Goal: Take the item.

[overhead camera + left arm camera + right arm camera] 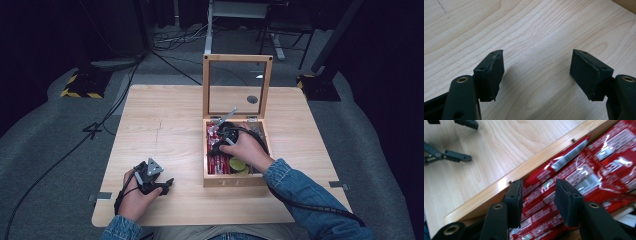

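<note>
1. Grey carpet and dark stands ringed a pale wooden table (165, 120), and cables ran across the floor behind it.
2. At the table's near left edge, the left gripper (167, 185) rested low in the person's left hand (134, 196). In the left gripper view its jaws stood wide apart over bare wood, with nothing between them.
3. Right of centre stood a wooden box (235, 180) with its glass-paned lid (237, 85) raised upright at the far side.
4. Red snack packets (584, 173) lay packed in the box's left compartment, with something yellow-green (237, 164) just beside them.
5. The right gripper (538, 195) reached into the box beside its wooden wall. Its jaws stood partly open above the packets, gripping none.
</note>
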`<move>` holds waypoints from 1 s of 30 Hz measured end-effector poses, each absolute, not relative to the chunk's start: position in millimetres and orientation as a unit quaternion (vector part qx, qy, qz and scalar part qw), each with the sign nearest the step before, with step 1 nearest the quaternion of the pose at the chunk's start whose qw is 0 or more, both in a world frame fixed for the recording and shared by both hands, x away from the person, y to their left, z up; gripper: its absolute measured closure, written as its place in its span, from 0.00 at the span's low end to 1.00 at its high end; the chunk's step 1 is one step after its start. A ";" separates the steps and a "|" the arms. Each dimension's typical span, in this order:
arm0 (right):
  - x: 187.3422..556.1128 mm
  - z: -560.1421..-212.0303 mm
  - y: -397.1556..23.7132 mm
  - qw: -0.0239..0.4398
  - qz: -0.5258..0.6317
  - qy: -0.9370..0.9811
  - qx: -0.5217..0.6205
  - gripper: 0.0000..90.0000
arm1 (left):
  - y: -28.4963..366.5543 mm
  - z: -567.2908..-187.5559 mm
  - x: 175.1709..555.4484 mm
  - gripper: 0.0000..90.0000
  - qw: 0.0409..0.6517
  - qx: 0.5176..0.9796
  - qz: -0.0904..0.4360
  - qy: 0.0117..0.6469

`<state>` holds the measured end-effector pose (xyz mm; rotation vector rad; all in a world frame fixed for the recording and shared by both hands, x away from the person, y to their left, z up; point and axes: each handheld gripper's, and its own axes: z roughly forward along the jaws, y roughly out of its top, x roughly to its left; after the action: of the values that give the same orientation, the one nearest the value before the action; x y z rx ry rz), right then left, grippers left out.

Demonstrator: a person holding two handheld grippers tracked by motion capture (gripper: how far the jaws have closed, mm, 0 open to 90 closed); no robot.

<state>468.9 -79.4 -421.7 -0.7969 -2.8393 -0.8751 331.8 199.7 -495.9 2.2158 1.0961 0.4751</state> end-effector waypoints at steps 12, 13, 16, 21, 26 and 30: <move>486.4 -416.8 -76.5 0.010 -0.311 -0.905 -0.289 0.64 | 200.0 -496.0 332.1 0.31 0.308 0.838 0.179 0.414; 486.4 -416.8 -76.5 0.010 -0.311 -0.905 -0.289 0.64 | 200.0 -496.0 332.1 0.31 0.308 0.838 0.179 0.414; 493.5 -417.5 -74.4 0.015 -0.325 -0.899 -0.294 0.56 | 200.2 -496.2 332.2 0.31 0.309 0.837 0.180 0.413; 494.1 -421.2 -71.9 0.039 -0.335 -0.894 -0.296 0.47 | 200.4 -496.2 332.2 0.31 0.309 0.838 0.180 0.413; 491.8 -422.8 -67.2 0.029 -0.334 -0.895 -0.295 0.41 | 200.1 -496.4 332.3 0.31 0.309 0.837 0.181 0.413; 493.6 -427.5 -64.1 0.029 -0.335 -0.895 -0.292 0.39 | 200.0 -496.2 332.3 0.31 0.309 0.837 0.181 0.413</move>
<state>493.6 -64.1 -427.5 -0.9018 -2.7622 -1.0352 332.3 200.0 -496.2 2.2135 1.0914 0.4785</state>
